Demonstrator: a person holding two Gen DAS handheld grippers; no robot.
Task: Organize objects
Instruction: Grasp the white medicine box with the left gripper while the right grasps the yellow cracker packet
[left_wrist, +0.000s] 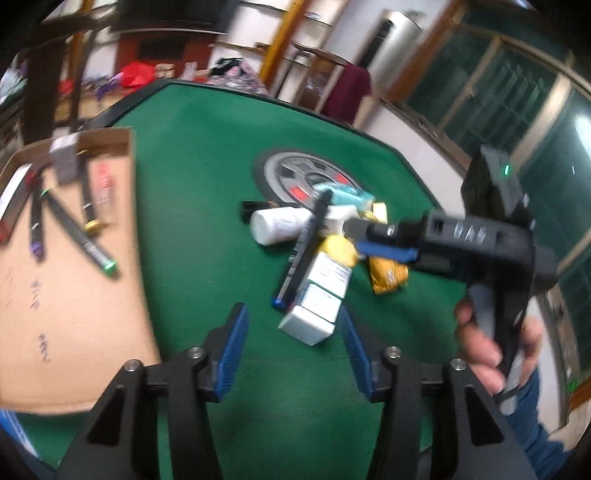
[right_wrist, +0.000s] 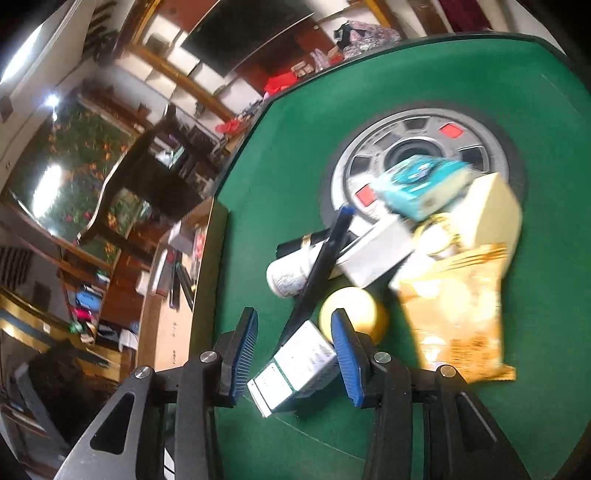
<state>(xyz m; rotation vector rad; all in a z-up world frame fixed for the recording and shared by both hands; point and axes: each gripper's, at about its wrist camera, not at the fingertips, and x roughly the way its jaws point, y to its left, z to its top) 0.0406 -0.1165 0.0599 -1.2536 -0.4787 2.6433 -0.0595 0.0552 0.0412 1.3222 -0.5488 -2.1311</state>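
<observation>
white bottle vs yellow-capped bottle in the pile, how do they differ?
The white bottle is all white; the yellow-capped bottle has a yellow cap and a printed label. The black pen lies across the white bottle and beside the yellow-capped one. Both lie on their sides on the green table.

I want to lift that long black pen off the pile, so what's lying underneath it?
The black pen lies slantwise across a white bottle on its side and over the white and green box, beside a yellow cap. Whatever else sits beneath is covered by the pile.

Green felt table (left_wrist: 207, 155); round wheel-patterned centre disc (right_wrist: 476, 144); dark television (right_wrist: 243, 29); window (left_wrist: 491, 85).
</observation>
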